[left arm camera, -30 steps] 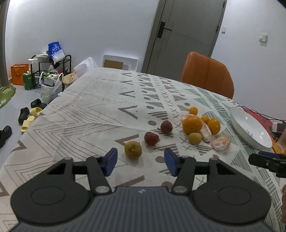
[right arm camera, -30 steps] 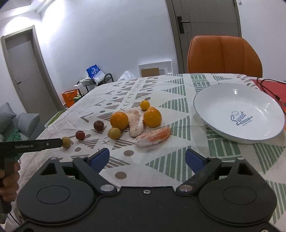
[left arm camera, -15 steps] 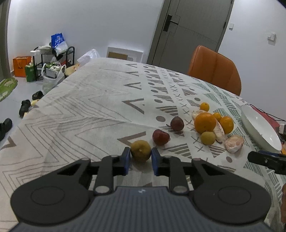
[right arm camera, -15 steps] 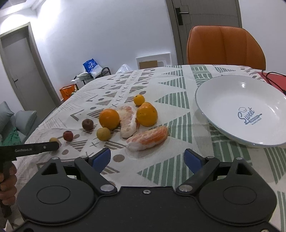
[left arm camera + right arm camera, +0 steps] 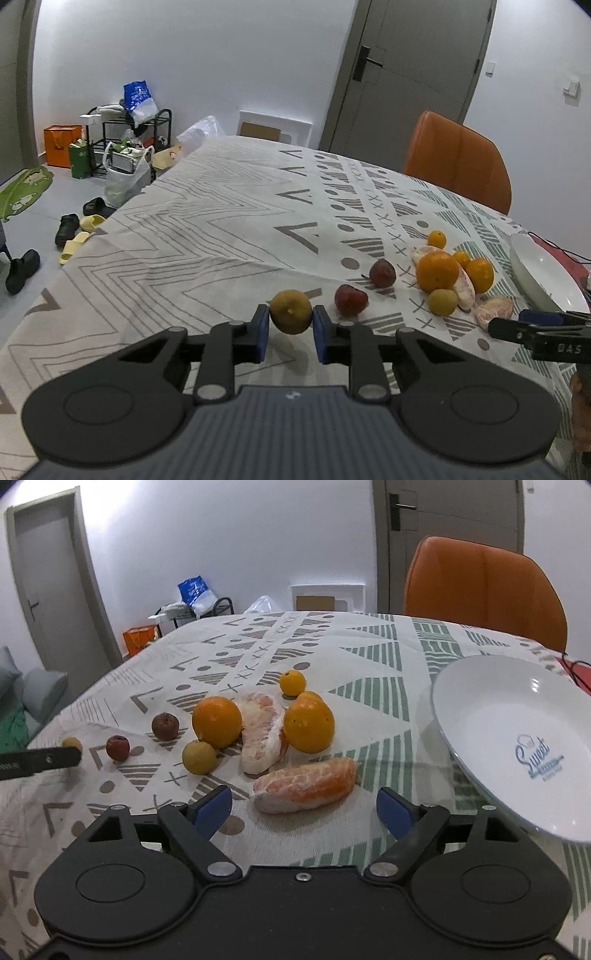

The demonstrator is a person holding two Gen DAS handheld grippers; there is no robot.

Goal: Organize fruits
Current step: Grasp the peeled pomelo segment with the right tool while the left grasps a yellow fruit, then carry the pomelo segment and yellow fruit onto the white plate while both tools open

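Both tongs sit over the patterned tablecloth: the left gripper pinches a brownish-yellow fruit between its blue pads, held above its shadow, while the right gripper is spread wide behind a peeled citrus segment. A white plate lies to the right. Oranges, a small yellow fruit and two dark red fruits lie between.

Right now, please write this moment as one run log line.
left gripper: shut on brownish fruit | right gripper: open, near peeled segment | plate: empty
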